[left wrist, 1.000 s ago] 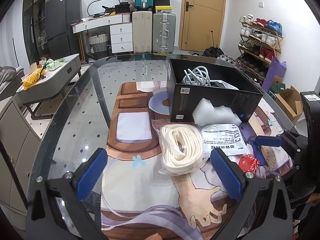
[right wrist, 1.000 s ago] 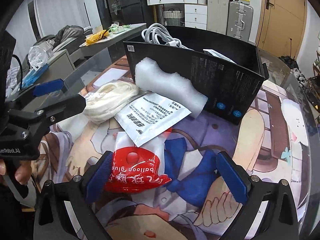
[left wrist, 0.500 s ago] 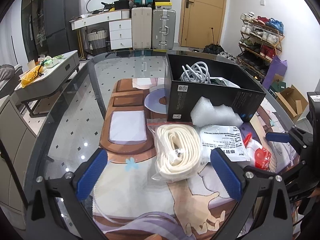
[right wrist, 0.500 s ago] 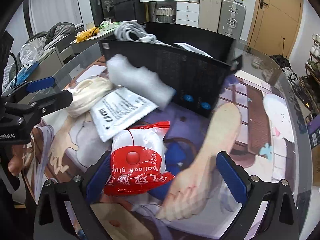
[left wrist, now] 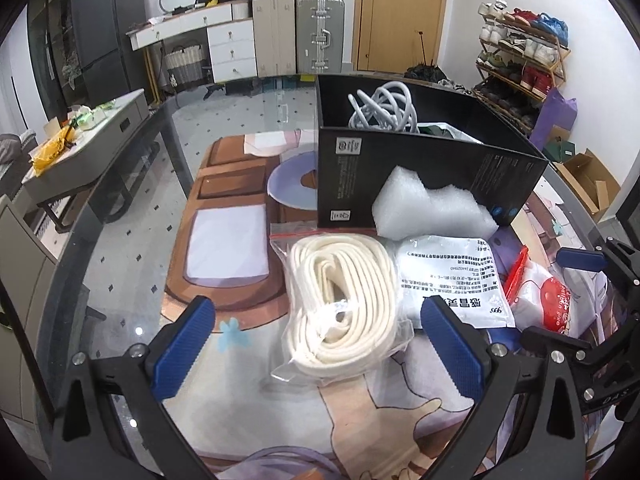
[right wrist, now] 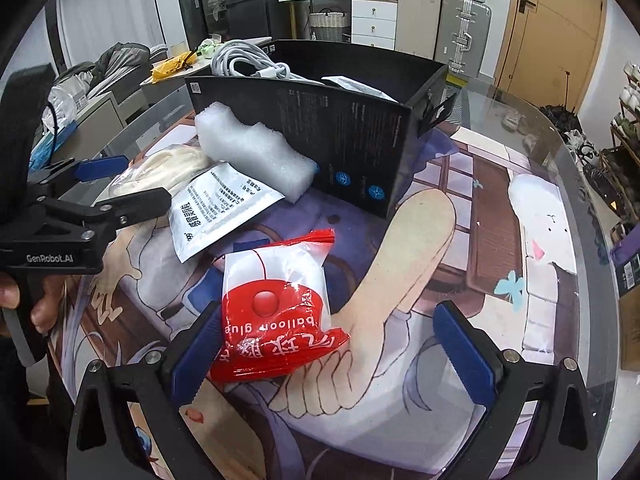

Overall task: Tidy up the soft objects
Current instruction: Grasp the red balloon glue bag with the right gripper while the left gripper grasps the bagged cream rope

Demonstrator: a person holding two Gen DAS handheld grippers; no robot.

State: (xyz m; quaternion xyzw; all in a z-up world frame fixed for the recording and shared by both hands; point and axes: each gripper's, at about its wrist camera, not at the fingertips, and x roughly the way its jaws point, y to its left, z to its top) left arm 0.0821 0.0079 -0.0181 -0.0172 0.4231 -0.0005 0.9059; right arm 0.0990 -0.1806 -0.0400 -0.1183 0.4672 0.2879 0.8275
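On the bench (left wrist: 120, 248), the black box (left wrist: 420, 184) stands behind the bagged cream strap coil (left wrist: 344, 304), long axis running toward the box. Left gripper (left wrist: 320, 344) and right gripper (right wrist: 332, 348) hover, jaws released; the red-and-white packet (right wrist: 276, 308) lies against the right gripper's left jaw.

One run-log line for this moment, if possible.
left gripper: open, around bagged cord | right gripper: open, around balloon glue bag | black box: holds white cable
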